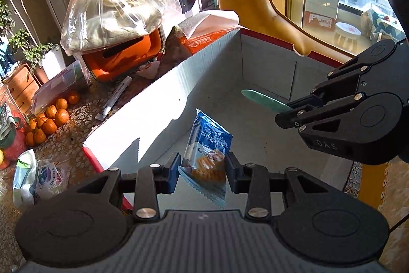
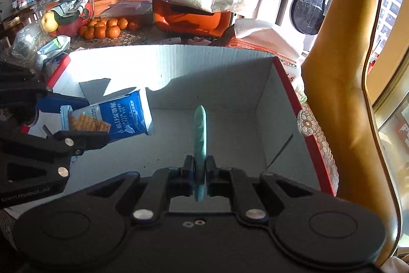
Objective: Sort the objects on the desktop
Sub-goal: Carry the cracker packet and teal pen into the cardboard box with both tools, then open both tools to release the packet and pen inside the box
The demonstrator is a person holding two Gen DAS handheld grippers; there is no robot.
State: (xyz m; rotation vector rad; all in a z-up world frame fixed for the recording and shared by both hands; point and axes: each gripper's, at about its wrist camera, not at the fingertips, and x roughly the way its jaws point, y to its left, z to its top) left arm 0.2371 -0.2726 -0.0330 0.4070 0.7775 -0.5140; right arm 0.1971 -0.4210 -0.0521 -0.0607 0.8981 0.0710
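1. Sunlit and cluttered, the surface (image 2: 143, 39) carries an open cardboard box (image 2: 163, 63).
2. Left tongs (image 1: 202, 168) grip a blue cracker packet (image 1: 208, 145); right tongs (image 2: 199, 170) pinch a flat green tool (image 2: 200, 129) (perhaps a file), both above the box's bare floor.
3. Judged best: lower each near the floor before letting go, and keep the two apart.

Hard sunlight from window side; glare on near wall of open white corrugated cardboard box (image 2: 163, 63), jagged shadows inside; fisheye-bent edges, sharp focus.
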